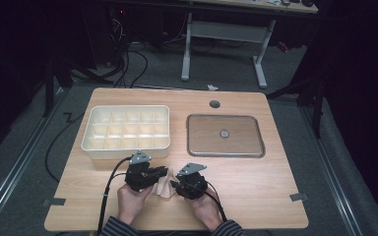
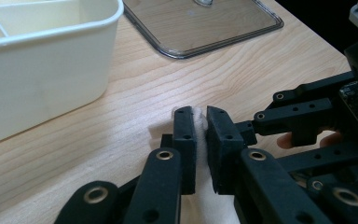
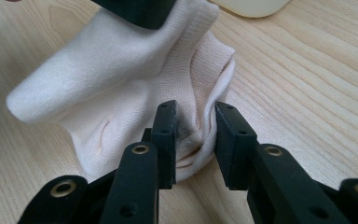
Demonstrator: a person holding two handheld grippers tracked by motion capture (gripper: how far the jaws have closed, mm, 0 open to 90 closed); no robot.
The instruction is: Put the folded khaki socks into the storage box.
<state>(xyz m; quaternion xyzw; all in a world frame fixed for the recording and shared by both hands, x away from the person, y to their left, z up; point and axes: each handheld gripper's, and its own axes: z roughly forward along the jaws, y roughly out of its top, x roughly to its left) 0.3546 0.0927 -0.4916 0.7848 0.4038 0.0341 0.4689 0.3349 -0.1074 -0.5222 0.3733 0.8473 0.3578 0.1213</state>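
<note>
Sock point(image 3: 121, 79): cream knit, bunched on the near part of the table between the two grippers, closest to the cameras; one end lifts toward the left gripper, the rest sags to the wood.
Table point(image 1: 256, 196): pale wood, carrying everything; the sock point(image 1: 163, 187) lies near its front edge, well apart from the lid.
Divided bin point(image 1: 126, 129): cream plastic with many small compartments, all looking bare, standing just behind the left gripper.
Clear lid point(image 1: 225, 135): flat on the wood to the right of the bin, small knob at its centre.
Left gripper point(image 2: 201, 122): jaws drawn together on a thin fold of the sock, fabric showing between the pads point(image 2: 184, 135).
Right gripper point(image 3: 195, 112): jaws part-way in around a puckered fold near the cuff; the pads look to sit at the cloth, with a gap showing between them, so I judge the pinch not yet firm.
Step in hand: likely securing a second hold so the sock can be folded or rolled.
Next move: the right jaws need to bite fully before either hand pulls; otherwise the knit may slip free.
</note>
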